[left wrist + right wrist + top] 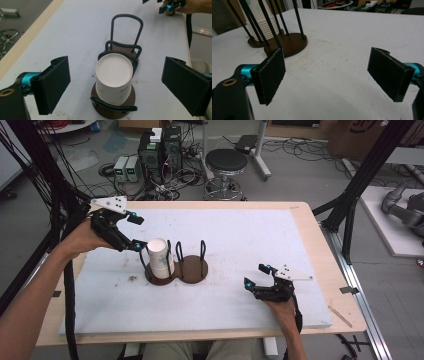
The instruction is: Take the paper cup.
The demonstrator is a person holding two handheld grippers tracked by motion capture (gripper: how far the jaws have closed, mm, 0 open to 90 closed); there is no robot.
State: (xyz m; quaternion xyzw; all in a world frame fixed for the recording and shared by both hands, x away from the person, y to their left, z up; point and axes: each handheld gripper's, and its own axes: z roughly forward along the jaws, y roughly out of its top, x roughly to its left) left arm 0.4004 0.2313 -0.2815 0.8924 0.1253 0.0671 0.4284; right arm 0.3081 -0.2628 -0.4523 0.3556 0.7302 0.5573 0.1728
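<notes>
On the white table (240,235), a paper-cup stack (113,77) stands inverted in the wire holder (126,45); both grippers' jaws are spread, gripping nothing.

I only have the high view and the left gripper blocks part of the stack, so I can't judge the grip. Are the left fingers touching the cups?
Observer: No. In the left gripper view the left gripper is open, and its fingers stand clear on either side of the cup stack.
Operator: Are the cups upside down?
Observer: Yes. That view shows a closed white bottom facing up, and the right gripper view shows stacked rims low at the base.
Operator: Is the right gripper holding anything?
Observer: No. The right gripper is open with bare white table between its fingers.
</notes>
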